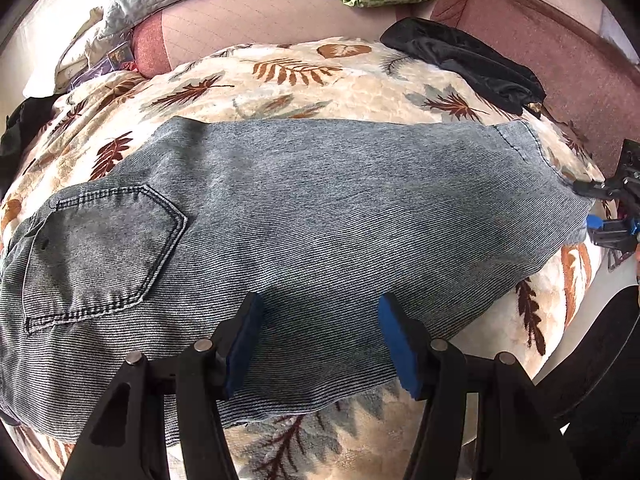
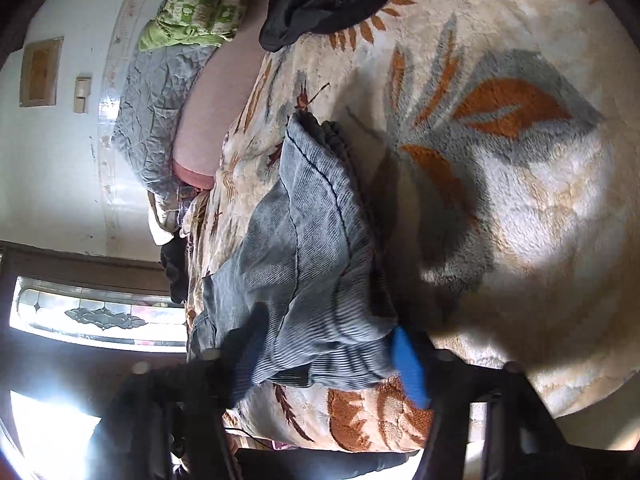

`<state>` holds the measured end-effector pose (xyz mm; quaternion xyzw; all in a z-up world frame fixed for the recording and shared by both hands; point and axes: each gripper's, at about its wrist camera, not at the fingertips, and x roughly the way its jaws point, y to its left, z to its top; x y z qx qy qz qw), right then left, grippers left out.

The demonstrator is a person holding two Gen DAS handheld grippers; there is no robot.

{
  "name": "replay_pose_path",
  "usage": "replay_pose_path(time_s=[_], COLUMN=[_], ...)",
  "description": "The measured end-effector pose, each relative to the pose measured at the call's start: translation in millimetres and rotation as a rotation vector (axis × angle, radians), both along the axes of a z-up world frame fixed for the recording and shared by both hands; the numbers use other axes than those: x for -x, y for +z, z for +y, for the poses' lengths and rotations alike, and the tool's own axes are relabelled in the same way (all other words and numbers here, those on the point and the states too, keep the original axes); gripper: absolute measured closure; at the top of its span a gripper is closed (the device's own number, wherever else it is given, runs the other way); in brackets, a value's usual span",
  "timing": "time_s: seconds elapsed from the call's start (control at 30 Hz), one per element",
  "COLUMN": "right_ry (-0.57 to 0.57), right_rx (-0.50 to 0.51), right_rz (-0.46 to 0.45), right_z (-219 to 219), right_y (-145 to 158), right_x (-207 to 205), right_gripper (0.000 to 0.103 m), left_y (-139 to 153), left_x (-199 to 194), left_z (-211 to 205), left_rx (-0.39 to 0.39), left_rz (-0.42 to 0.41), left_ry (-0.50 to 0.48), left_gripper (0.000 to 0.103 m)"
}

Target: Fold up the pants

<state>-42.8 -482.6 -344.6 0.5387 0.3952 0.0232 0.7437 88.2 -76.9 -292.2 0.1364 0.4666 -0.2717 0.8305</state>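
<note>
We find the jeans (image 1: pixel 304 216) lying flat on a plush leaf-patterned blanket (image 1: pixel 280 76) that covers the bed. They are already doubled leg on leg. Their long axis runs across the left wrist view, with the back pocket (image 1: pixel 108 248) and waist toward the left and the hem (image 1: pixel 532 152) toward the right.

The left gripper (image 1: pixel 320 344) hangs above the near edge of the jeans at about mid-length. Its jaws stand partly open and hold nothing; the blue pads (image 1: pixel 394 340) show denim between them but do not press on it.

The right gripper (image 2: pixel 328 360) is at the hem end and is the nearer one to that end. In its own view the hem lies between its two fingers, slightly bunched and rippled. We judge the jaws to be narrowed around the cloth, but motion blur prevents us from confirming that the pads press on it.

The coming fold, in our judgement, turns on carrying the hem along the long axis toward the waist, with the left gripper placed near the fold line.

The denim is grey-blue, finely ribbed and fairly stiff, with dark stitched seams. The blanket is deep-piled and soft. A black garment (image 1: pixel 464 64) lies beyond the jeans, apart from them.
</note>
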Motion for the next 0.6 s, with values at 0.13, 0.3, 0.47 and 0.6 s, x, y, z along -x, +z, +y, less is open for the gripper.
replay_pose_path(time_s=[0.13,0.3,0.47,0.6], right_ry=[-0.01,-0.037,0.006,0.056], right_rx=[0.093,0.28,0.479,0.463], right_rz=[-0.005,-0.092,-0.056,0.195], right_z=[1.1,4.1,20.9,9.4], right_y=[14.9,82.0,103.6,56.3], right_x=[0.3,11.0,16.3,10.2], right_gripper=[0.078,0.085,0.086,0.073], left_y=[0.9,5.2,3.1,3.6], left_x=[-0.4,0.4,3.8,4.6], left_z=[0.6,1.3,-6.3,-4.5], left_rx=[0.01,0.058,0.032,0.027], left_rz=[0.005,0.028,0.023,0.022], left_ry=[0.004,0.003,-0.028,-0.028], left_gripper=[0.042,0.042,0.042,0.042])
